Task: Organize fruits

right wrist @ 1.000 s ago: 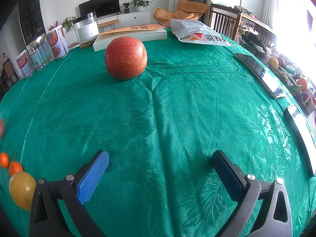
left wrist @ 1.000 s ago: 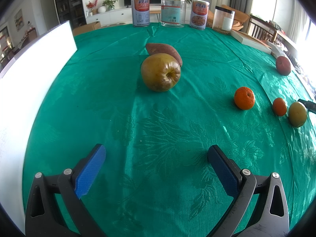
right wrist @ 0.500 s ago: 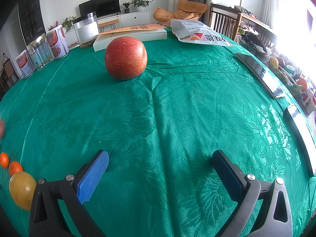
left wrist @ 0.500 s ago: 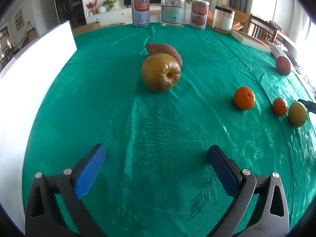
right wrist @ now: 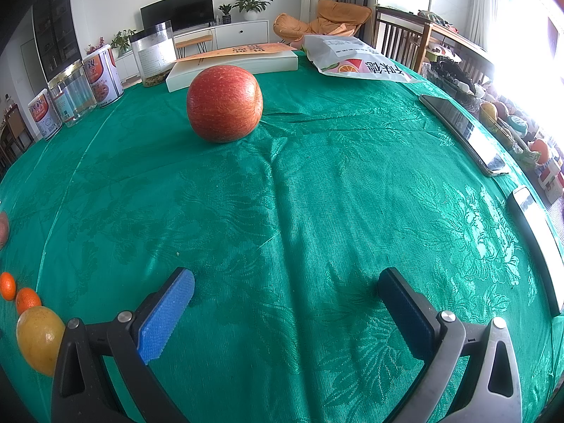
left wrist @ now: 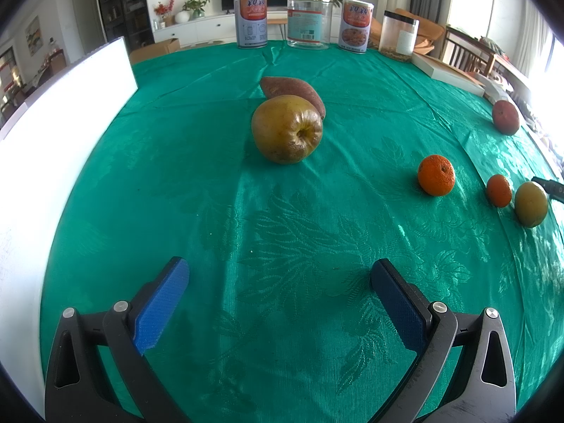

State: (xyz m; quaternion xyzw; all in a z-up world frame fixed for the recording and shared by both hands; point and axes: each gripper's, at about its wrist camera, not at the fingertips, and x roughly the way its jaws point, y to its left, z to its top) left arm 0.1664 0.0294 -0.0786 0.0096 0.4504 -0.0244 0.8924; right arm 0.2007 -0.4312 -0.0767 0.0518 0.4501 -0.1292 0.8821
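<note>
Fruit is scattered on the green cloth [left wrist: 211, 141], none grouped or gripped, so the task is judged at its start, approach step. Seen from the left wrist: one brownish apple [left wrist: 287, 128] at 12 o'clock of the left gripper [left wrist: 278, 275], touching or just in front of one sweet potato [left wrist: 292, 91]; two oranges, the larger [left wrist: 436, 175] at 2 o'clock and the smaller [left wrist: 498, 190] beyond it, just beside one yellow fruit [left wrist: 531, 204]; one red apple [left wrist: 506, 117] far at 1–2 o'clock. Seen from the right wrist: that red apple [right wrist: 225, 103] sits at 11–12 o'clock of the right gripper [right wrist: 285, 289], well apart. Both grippers are spread wide, nothing held, low over the cloth. Next move judged: a gripper is to be brought forward round its nearest apple, jaws straddling it, then closed. Round fruit may roll if nudged. Behind: two cans [left wrist: 251, 20], two clear jars [left wrist: 309, 19], one box [right wrist: 232, 63], one bag [right wrist: 356, 61], two phones [right wrist: 461, 128].
</note>
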